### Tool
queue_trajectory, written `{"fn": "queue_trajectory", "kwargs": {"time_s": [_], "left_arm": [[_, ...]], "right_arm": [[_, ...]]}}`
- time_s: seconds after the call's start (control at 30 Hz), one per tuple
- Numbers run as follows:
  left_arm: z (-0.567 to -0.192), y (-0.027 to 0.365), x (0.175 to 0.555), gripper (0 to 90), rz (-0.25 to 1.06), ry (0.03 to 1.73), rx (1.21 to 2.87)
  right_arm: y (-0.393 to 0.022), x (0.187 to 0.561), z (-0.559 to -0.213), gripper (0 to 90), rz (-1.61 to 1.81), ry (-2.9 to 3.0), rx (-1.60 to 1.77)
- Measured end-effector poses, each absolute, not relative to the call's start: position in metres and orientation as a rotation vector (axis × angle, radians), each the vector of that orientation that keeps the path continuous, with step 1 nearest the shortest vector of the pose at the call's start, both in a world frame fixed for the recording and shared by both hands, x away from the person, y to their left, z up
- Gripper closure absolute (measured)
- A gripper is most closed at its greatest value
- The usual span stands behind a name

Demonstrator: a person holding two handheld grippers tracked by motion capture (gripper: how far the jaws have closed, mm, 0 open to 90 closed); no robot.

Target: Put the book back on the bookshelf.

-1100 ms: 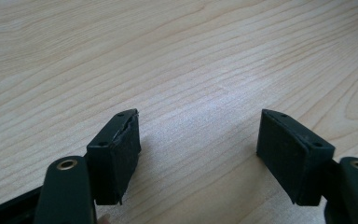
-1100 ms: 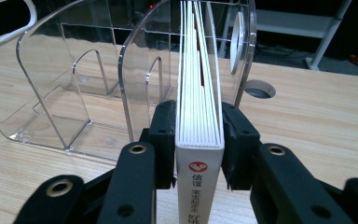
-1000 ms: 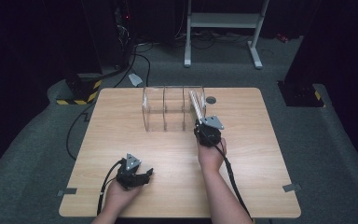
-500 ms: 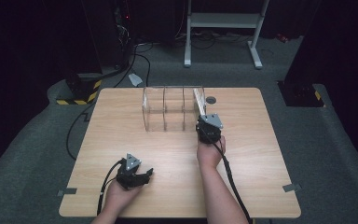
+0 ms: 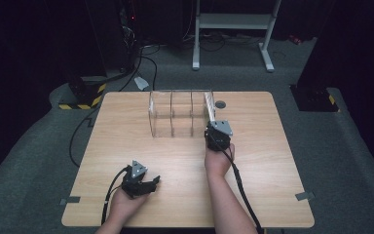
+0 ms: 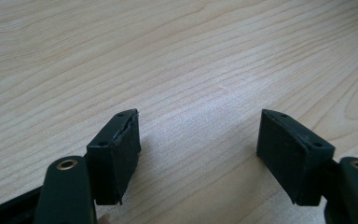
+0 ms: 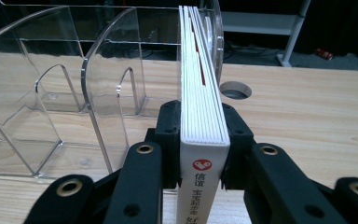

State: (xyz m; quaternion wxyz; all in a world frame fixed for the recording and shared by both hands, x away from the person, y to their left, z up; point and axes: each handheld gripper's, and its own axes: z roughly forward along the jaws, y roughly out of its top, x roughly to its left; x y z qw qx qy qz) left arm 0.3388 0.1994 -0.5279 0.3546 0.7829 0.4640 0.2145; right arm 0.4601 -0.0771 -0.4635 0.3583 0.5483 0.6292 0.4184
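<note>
High view: pale wood-grain desk (image 5: 272, 161) carries a clear acrylic divider rack (image 5: 175, 114) w/ curved partitions near its far edge, and a thin white book with a white spine and red logo (image 5: 209, 108) stands upright in the rack's rightmost slot. Right tongs (image 5: 213, 127), at the rack's right front corner, are clamped on the book's spine end, one jaw each side. Left tongs (image 5: 148, 181) rest low near the desk's front-left, well apart from the rack, jaws spread wide w/ nothing between them but bare wood.
</note>
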Motion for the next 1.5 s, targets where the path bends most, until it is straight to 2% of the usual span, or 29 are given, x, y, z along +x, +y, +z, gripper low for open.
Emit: {"fn": "queue_trajectory", "kwargs": {"time_s": [0.67,0.77,0.9,1.1,1.4,1.5], "left_arm": [[-0.528,0.199,0.339,29.9,0.554,1.199,2.023],[-0.528,0.199,0.339,29.9,0.554,1.199,2.024],[-0.528,0.199,0.339,29.9,0.554,1.199,2.023],[-0.528,0.199,0.339,29.9,0.554,1.198,2.024],[-0.528,0.199,0.339,29.9,0.554,1.198,2.027],[-0.528,0.199,0.339,29.9,0.554,1.198,2.024]], "right_arm": [[-0.079,0.459,-0.462,66.9,1.102,1.653,1.406],[-0.08,0.458,-0.462,61.9,1.111,1.668,1.407],[-0.081,0.457,-0.461,49.6,1.133,1.701,1.405],[-0.085,0.447,-0.459,41.7,1.155,1.76,1.384],[-0.102,0.415,-0.465,43.8,1.211,1.836,1.337],[-0.105,0.409,-0.469,52.6,1.193,1.83,1.331]]}}
